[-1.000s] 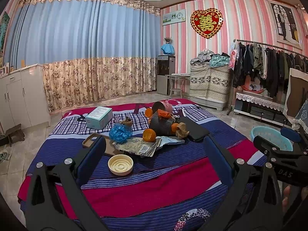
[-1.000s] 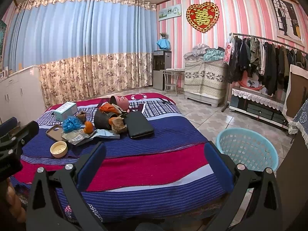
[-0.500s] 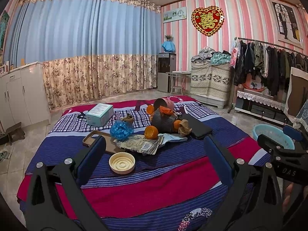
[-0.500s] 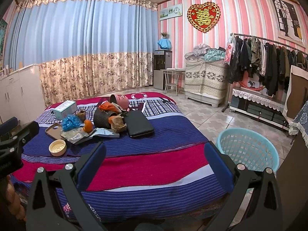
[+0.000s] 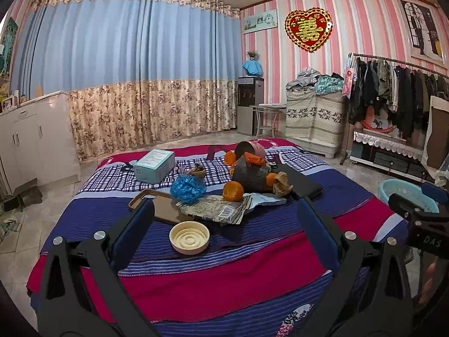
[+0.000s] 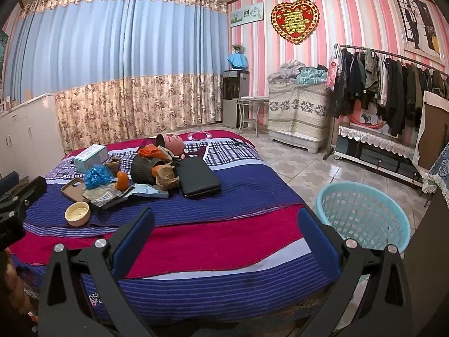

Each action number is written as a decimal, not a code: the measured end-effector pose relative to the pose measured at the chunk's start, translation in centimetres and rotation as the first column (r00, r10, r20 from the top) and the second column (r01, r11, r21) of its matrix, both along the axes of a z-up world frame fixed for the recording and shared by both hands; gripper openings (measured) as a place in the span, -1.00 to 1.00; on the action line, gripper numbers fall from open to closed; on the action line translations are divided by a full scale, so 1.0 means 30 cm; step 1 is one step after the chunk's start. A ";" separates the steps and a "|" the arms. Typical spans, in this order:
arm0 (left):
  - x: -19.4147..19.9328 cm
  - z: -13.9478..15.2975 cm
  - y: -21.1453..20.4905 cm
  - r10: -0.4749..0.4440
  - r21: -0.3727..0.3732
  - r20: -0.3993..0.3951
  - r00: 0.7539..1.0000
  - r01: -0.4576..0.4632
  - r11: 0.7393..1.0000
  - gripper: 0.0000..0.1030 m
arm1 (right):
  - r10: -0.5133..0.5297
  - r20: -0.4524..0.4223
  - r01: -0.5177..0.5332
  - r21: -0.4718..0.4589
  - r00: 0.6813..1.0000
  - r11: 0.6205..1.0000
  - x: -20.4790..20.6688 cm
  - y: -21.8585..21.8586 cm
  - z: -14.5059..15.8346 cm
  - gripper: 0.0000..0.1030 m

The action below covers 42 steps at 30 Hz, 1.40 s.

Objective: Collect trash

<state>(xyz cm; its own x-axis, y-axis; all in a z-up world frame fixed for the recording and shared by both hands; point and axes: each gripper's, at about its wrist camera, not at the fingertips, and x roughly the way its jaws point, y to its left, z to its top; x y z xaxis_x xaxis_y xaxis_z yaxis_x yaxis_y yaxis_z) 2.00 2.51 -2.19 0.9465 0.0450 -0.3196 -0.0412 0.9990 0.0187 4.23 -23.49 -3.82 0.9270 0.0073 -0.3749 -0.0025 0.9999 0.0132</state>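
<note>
Left gripper (image 5: pixel 224 213): fingers spread wide, empty, now nearer the litter than a second ago.
Right gripper (image 6: pixel 224 220): fingers spread wide, empty, hardly shifted.
Trash: heap mid-bed on the striped blue-and-red bedspread (image 5: pixel 230 275).
Round cream plastic lid (image 5: pixel 189 237): nearest edge of the heap, larger in the left view than before.
Crumpled blue plastic bag (image 5: pixel 187 187): behind the lid.
Orange peel (image 5: pixel 233 191): just right of the bag.
Pale-blue plastic basket (image 6: pixel 364 213): on the floor, right of the bed.
</note>
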 end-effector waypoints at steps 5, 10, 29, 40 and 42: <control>0.015 -0.023 0.018 0.022 0.019 -0.009 1.000 -0.022 1.000 0.90 | -0.007 0.016 0.008 -0.007 1.000 1.000 0.011 -0.017 -0.002 0.93; 0.054 -0.060 0.052 0.040 0.004 -0.050 0.998 -0.040 0.999 0.90 | -0.020 0.008 0.020 0.001 1.000 1.000 0.042 -0.035 -0.021 0.93; 0.303 -0.233 0.179 0.068 -0.017 -0.251 0.966 -0.074 0.997 0.90 | -0.085 -0.083 0.076 -0.108 0.993 0.991 0.154 -0.019 -0.074 0.93; 0.426 -0.297 0.205 0.016 -0.076 -0.403 0.915 -0.051 0.996 0.46 | -0.053 -0.163 0.045 -0.053 0.985 0.998 0.265 -0.011 -0.096 0.93; 0.437 -0.310 0.207 0.001 -0.086 -0.432 0.902 -0.042 0.995 0.18 | -0.034 -0.163 0.025 -0.053 0.986 0.998 0.295 0.009 -0.096 0.93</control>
